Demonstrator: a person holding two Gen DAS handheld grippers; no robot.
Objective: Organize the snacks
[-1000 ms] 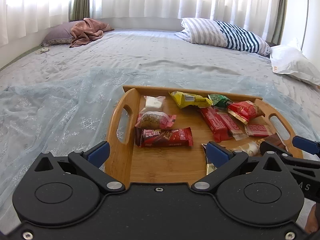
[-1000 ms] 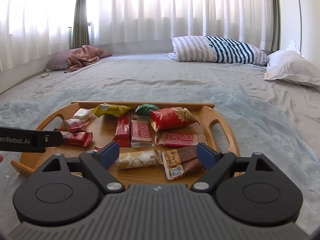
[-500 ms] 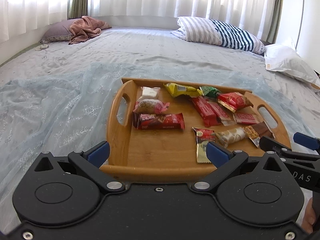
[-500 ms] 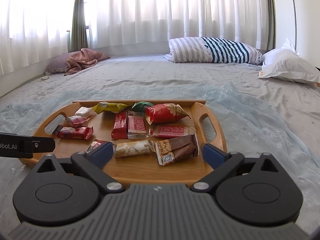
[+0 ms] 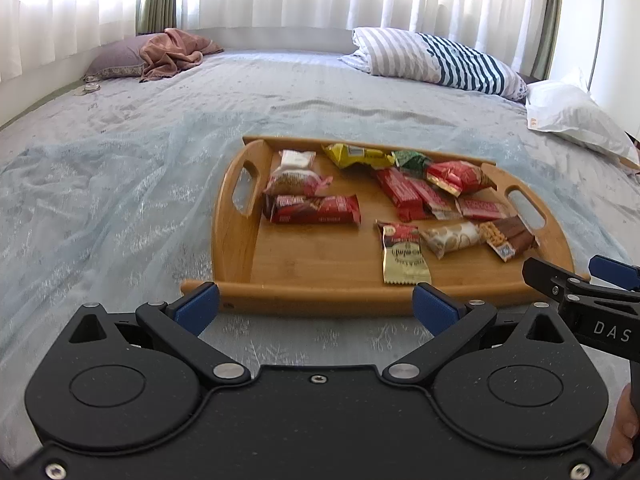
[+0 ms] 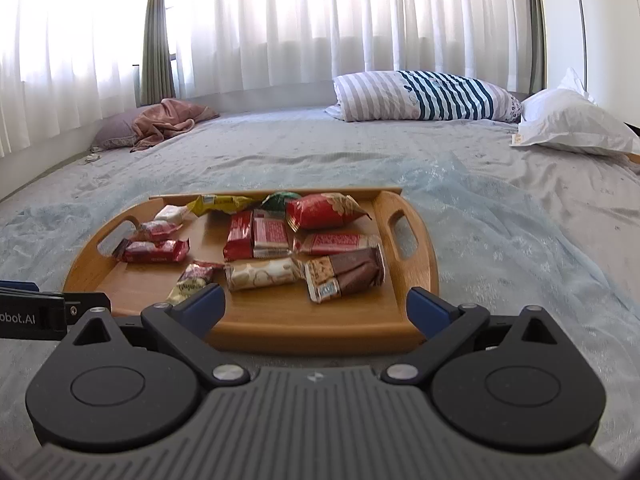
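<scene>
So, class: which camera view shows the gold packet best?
The left wrist view. There the gold packet lies fully visible on the tray, label facing the camera. In the right wrist view, the packet is foreshortened and its near end is hidden behind a gripper finger.

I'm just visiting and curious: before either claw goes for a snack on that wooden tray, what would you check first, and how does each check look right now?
1. Left claw open and empty: ok.
2. Right claw open and empty: ok.
3. Wooden tray sits flat on the bedspread: ok.
4. Snacks all inside the tray: ok.
5. Gold packet lies free of neighbours: ok.
6. Brown bar clear of the white bar: not ok, they touch.
</scene>
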